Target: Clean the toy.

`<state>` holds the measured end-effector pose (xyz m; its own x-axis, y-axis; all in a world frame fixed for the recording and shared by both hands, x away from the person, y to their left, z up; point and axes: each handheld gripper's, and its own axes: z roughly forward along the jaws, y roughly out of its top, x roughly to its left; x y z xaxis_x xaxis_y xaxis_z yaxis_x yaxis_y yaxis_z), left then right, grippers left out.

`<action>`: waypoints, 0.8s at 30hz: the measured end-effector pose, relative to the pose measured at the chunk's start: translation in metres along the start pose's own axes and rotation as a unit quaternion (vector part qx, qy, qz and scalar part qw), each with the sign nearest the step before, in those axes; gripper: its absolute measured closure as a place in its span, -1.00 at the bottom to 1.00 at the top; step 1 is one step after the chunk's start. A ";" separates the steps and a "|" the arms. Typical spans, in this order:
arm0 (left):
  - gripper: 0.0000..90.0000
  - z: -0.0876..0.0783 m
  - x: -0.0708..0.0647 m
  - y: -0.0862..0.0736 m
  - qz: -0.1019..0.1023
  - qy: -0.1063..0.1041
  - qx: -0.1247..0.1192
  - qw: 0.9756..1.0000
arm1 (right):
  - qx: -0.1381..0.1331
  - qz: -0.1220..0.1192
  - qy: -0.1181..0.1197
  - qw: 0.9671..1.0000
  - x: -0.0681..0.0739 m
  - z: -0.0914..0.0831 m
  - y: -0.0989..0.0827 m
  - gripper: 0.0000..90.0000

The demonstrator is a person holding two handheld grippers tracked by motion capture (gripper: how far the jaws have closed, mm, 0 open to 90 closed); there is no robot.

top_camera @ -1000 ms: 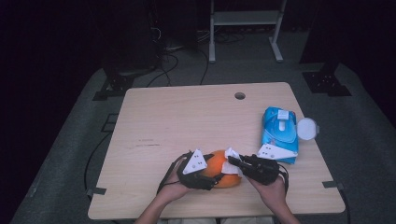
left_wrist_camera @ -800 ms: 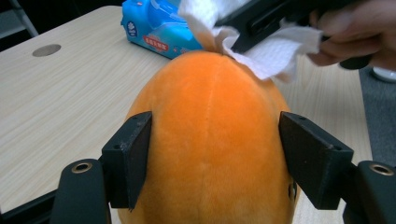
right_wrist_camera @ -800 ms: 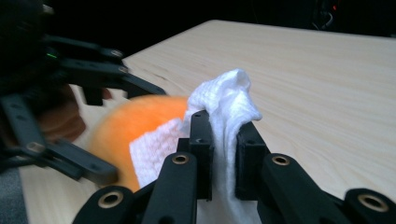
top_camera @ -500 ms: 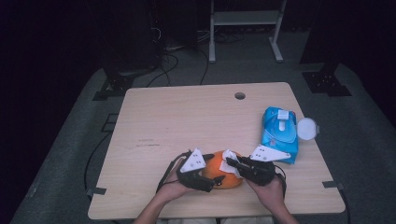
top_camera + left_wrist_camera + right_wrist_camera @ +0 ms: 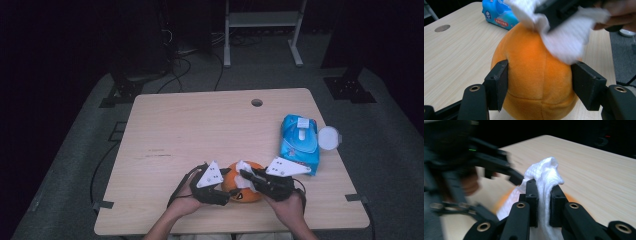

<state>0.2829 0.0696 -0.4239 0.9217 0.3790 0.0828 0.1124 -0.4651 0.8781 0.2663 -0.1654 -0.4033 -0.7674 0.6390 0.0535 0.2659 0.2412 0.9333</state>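
While I've got the left gripper clamped on the orange plush ball at the near edge of the table, the thing to get right is keeping that side dead steady so the wipe does all the moving. Its jaws have just been closing in, and in the left gripper view they sit partly open with one pad on each flank of the ball, pressing into the fabric, so it's squeezed between them low down, with the top free. I'd keep that squeeze light: it's soft and will just deform if I crank it.

Moving right, the white wipe is draped over the top of the ball, on the right shoulder as the left gripper view shows it. The right gripper has its jaws almost fully together, pinching a fold of that wipe, which sticks up past the pads. The ball is under and just ahead of those tips. I'd make short strokes and press down gently.

Farther right, the blue wipe pack and its round lid sit well clear.
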 end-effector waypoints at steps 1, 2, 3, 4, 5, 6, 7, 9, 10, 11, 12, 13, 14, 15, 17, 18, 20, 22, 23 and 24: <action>-0.24 0.000 0.000 0.000 -0.002 0.001 -0.002 1.000 | 0.001 0.002 -0.013 1.000 -0.004 -0.002 -0.001 0.78; -0.25 0.001 -0.001 0.000 -0.001 0.003 -0.004 1.000 | 0.002 0.010 -0.018 1.000 -0.008 -0.005 -0.002 0.78; -0.26 0.001 -0.002 0.002 0.002 0.005 -0.003 1.000 | -0.001 0.017 -0.014 1.000 -0.009 -0.006 -0.002 0.78; -0.27 0.002 -0.004 0.004 0.008 0.008 -0.001 1.000 | -0.003 0.020 -0.007 1.000 -0.007 -0.006 -0.003 0.78; -0.27 0.003 -0.006 0.005 0.013 0.010 0.001 1.000 | -0.004 0.020 0.005 1.000 -0.002 -0.005 -0.003 0.78; -0.27 0.004 -0.008 0.007 0.020 0.013 0.004 1.000 | -0.006 0.016 0.017 1.000 0.003 -0.002 -0.003 0.78; -0.27 0.004 -0.010 0.008 0.025 0.013 0.005 1.000 | -0.004 0.011 0.028 1.000 0.009 0.002 -0.001 0.78; -0.27 0.003 -0.010 0.007 0.027 0.015 0.004 1.000 | 0.000 0.000 0.037 0.999 0.013 0.005 0.001 0.78; -0.29 0.002 -0.009 0.006 0.022 0.014 0.000 1.000 | 0.002 0.000 0.034 0.999 0.011 0.005 0.002 0.78; -0.34 0.001 -0.007 0.006 0.007 0.015 -0.007 1.000 | 0.001 0.004 0.032 0.999 0.008 0.005 0.002 0.78; -0.43 0.001 -0.005 0.006 -0.002 0.017 -0.009 1.000 | 0.003 0.008 0.023 1.000 0.003 0.002 0.002 0.78; -0.51 0.001 -0.002 0.007 -0.014 0.020 -0.010 1.000 | 0.004 0.006 0.015 1.000 0.001 0.001 0.001 0.78; -0.59 0.001 0.000 0.007 -0.023 0.022 -0.011 0.999 | 0.004 0.006 0.006 1.000 -0.002 -0.001 0.000 0.78; -0.59 0.002 0.001 0.006 -0.031 0.016 -0.011 0.999 | 0.002 0.011 0.004 1.000 -0.004 -0.003 -0.001 0.78; -0.46 0.005 -0.001 0.005 -0.031 0.006 -0.006 0.999 | -0.001 0.018 0.001 1.000 -0.006 -0.005 -0.001 0.78; -0.40 0.007 -0.004 0.005 -0.019 0.009 -0.001 1.000 | -0.002 0.019 0.004 1.000 -0.006 -0.005 0.000 0.78; -0.33 0.008 -0.009 0.007 0.001 0.010 0.003 1.000 | -0.003 0.005 0.014 1.000 0.004 -0.001 0.002 0.78; -0.31 0.008 -0.013 0.009 0.021 0.009 0.009 1.000 | 0.003 -0.006 0.025 1.000 0.014 0.003 0.003 0.78; -0.31 0.008 -0.014 0.009 0.026 0.011 0.011 1.000 | 0.005 -0.013 0.028 1.000 0.017 0.006 0.004 0.78; -0.31 0.008 -0.015 0.008 0.029 0.012 0.011 0.999 | 0.008 -0.017 0.028 0.999 0.019 0.007 0.004 0.78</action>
<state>0.2732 0.0541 -0.4214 0.9178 0.3701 0.1441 0.0684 -0.5045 0.8607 0.2571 -0.1475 -0.4011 -0.8072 0.5888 0.0425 0.2490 0.2744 0.9288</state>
